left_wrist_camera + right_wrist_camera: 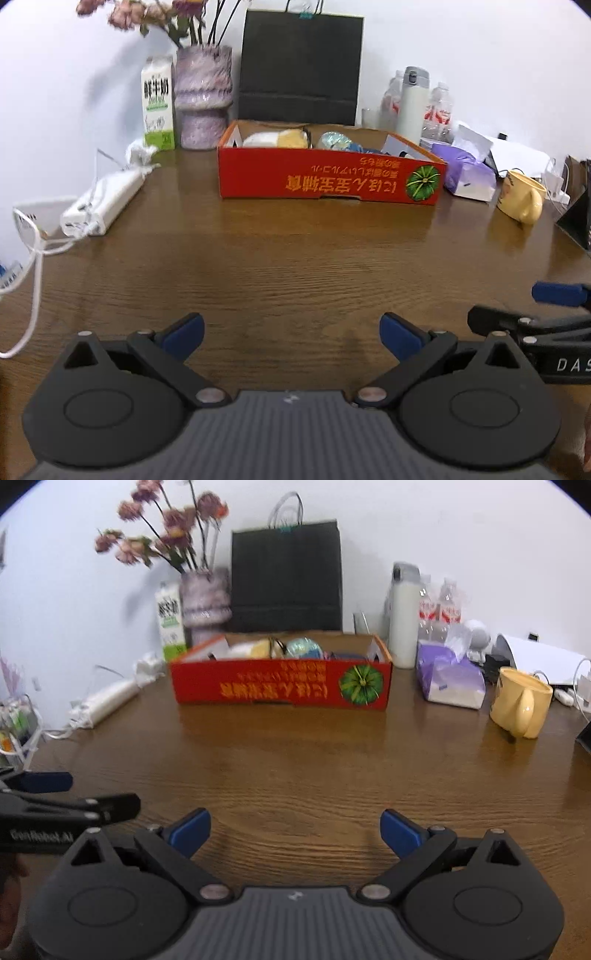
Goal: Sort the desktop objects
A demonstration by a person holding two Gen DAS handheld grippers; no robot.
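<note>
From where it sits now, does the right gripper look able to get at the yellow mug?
Probably yes. The right gripper is open and empty, and only bare table lies between it and the yellow mug, which stands apart from the tissue pack, handle facing the camera.

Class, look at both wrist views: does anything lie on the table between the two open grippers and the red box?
Nothing visible does. Bare wooden table stretches from the left gripper and right gripper to the red box. The yellow mug and tissue pack sit off to the right.
</note>
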